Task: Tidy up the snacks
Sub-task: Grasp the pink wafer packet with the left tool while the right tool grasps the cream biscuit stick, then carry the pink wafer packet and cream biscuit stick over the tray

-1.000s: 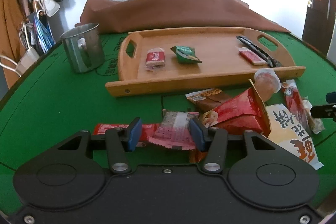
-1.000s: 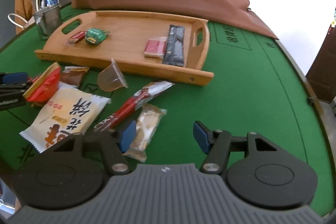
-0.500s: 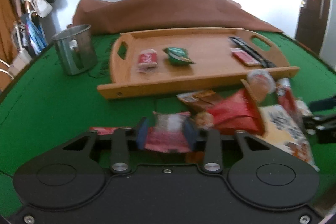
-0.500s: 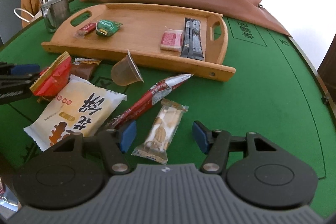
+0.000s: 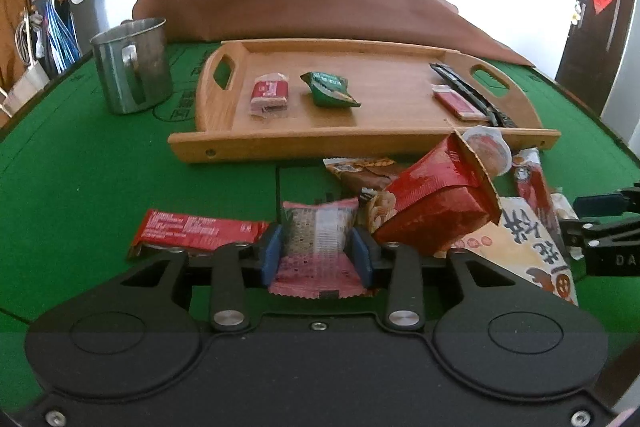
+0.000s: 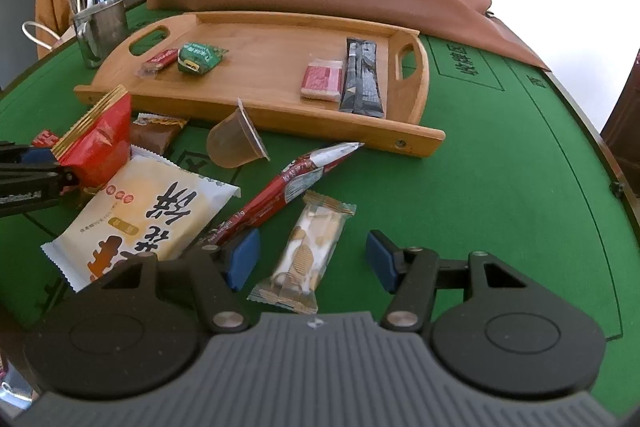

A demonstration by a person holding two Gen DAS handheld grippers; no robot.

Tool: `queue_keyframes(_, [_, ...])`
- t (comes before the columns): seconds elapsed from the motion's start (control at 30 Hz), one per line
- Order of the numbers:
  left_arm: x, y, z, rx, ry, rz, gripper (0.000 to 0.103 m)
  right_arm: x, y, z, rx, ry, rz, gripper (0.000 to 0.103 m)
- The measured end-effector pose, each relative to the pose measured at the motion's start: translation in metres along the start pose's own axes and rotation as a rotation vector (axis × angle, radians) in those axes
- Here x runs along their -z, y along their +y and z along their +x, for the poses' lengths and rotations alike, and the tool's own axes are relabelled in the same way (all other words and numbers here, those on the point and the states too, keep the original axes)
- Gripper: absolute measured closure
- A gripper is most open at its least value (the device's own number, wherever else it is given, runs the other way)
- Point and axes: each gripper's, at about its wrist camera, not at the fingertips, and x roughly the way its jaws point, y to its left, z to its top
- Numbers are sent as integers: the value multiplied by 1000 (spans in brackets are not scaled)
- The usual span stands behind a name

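In the left wrist view, the left gripper (image 5: pixel 318 253) sits low in the centre of the frame with its blue pads pressed against both sides of a pink-edged snack packet (image 5: pixel 319 241), so it is clamped on that packet. The packet stands squeezed between the pads with its crimped end hanging toward the camera, which looks to me like a grip taken across the narrow width so the wrapper will not slip. Just to its left a red bar (image 5: pixel 196 229) lies flat on the green tabletop (image 5: pixel 80 163); to its right a red pouch (image 5: pixel 436 211) leans on a big white-and-orange bag (image 5: pixel 520 247). The wooden tray (image 5: pixel 360 143) fills the upper middle, already holding a few small packets, so I judge it to be the place where the snacks go. A steel mug (image 5: pixel 132 65) stands at the tray's left.

In the right wrist view, the right gripper (image 6: pixel 310 259) is at lower centre with its pads spread wide apart, holding nothing. A white-and-gold wafer packet (image 6: pixel 306 251) lies flat on the tabletop between the pads, nearer the left one, not touched by either as far as I can tell. A long red stick (image 6: pixel 288 187) lies just beside it, pointing toward the tray in the upper middle. A jelly cup (image 6: pixel 236 143) rests on its side near the tray's front rail.
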Motion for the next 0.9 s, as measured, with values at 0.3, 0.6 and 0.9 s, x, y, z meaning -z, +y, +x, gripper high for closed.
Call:
queue_keyframes(0.3, [-4, 5, -5, 13, 25, -69, 71, -2, 0, -4, -7, 10, 38, 73])
queue_keyframes(0.6, [-10, 12, -26, -33, -22, -55, 72, -11, -24, -14, -23, 11, 123, 77])
queue_keyframes(0.9, [-37, 22, -29, -30, -54, -69, 72, -40, -43, -25, -31, -50, 164, 77])
